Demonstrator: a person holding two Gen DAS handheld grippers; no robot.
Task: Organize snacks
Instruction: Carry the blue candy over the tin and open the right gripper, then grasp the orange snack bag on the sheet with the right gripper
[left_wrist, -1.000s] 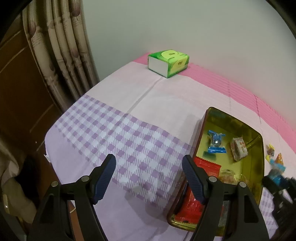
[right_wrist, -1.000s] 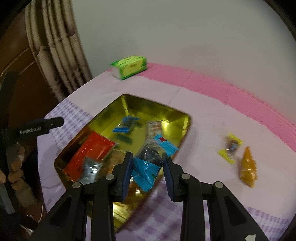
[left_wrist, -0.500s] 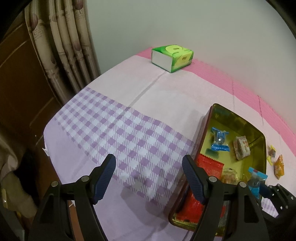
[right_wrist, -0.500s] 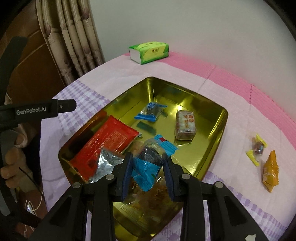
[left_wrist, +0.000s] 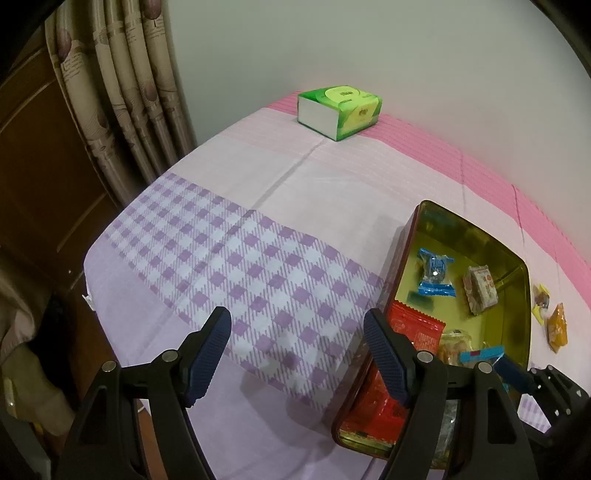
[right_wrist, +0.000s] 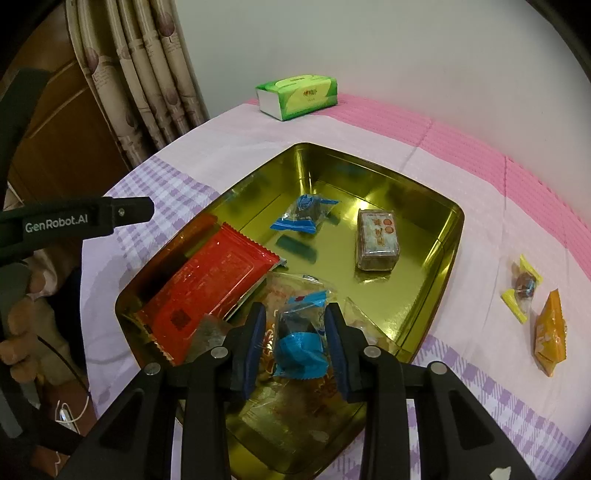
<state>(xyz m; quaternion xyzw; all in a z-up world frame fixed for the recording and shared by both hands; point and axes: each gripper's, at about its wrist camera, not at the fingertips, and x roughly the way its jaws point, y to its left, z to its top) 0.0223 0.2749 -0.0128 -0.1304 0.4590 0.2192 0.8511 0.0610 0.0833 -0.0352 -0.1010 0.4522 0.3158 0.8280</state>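
The left wrist view looks down from the left over the checked purple-and-pink cloth-covered tabletop (left_wrist: 258, 266). The right wrist view hangs close above the shiny gold rectangular metal tin (right_wrist: 448, 254). Both share that tin (left_wrist: 526, 295) and the far green rectangular tissue box (left_wrist: 340, 107) (right_wrist: 299, 96).

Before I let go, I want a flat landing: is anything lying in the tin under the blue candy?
Yes. The right tool holds the blue candy over a clear snack bag at the near end of the tin, beside the red packet. Bare tin floor shows farther in.
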